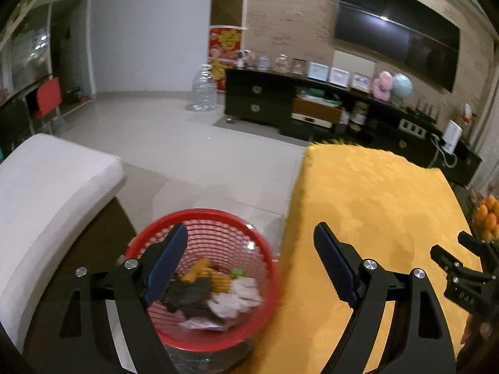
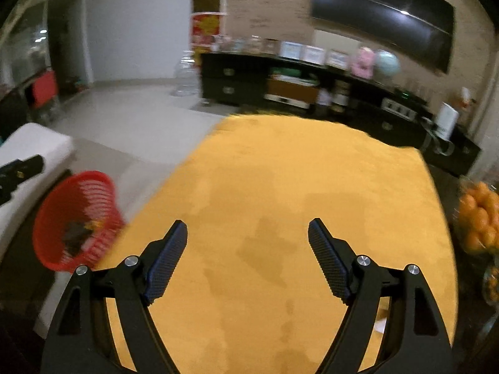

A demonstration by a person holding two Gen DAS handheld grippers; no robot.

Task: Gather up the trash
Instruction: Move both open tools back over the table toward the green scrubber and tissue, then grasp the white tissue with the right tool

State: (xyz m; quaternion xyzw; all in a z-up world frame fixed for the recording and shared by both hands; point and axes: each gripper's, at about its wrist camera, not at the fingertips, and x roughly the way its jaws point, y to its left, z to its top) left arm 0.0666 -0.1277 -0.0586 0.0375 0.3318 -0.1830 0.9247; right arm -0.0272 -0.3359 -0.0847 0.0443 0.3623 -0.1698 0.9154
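Jaws wide apart on the left gripper (image 1: 249, 246), nothing between them, and it hangs right above the red basket (image 1: 268, 249) at about seven o'clock in its own view. Down in that basket sits the trash (image 1: 218, 296): crumpled white paper, something dark, a yellow-orange scrap, a speck of green, all a bit blurred. By the look of it this is the drop-off step, with the load already in the basket. Just left of the basket runs the white sofa arm (image 1: 59, 184), close enough to clip on a swing, so I'd lift that gripper straight up before moving away.

Over to the yellow table (image 2: 296, 187) now, and the right gripper (image 2: 248, 243) hovers above it with its jaws spread too, gripping nothing. From the right wrist view the cloth looks bare, no litter that I can make out, only darker patches in the fabric. So the next move, I'd say, calls for a search for any scrap left over, or calling it done.

Room to move is generous across the middle and over the grey floor (image 1: 187, 143) at eleven o'clock. Mind three o'clock, though: a bowl of oranges (image 2: 480, 218) sits at the table's right edge, and the far edge drops off toward the black TV cabinet (image 2: 312, 99).
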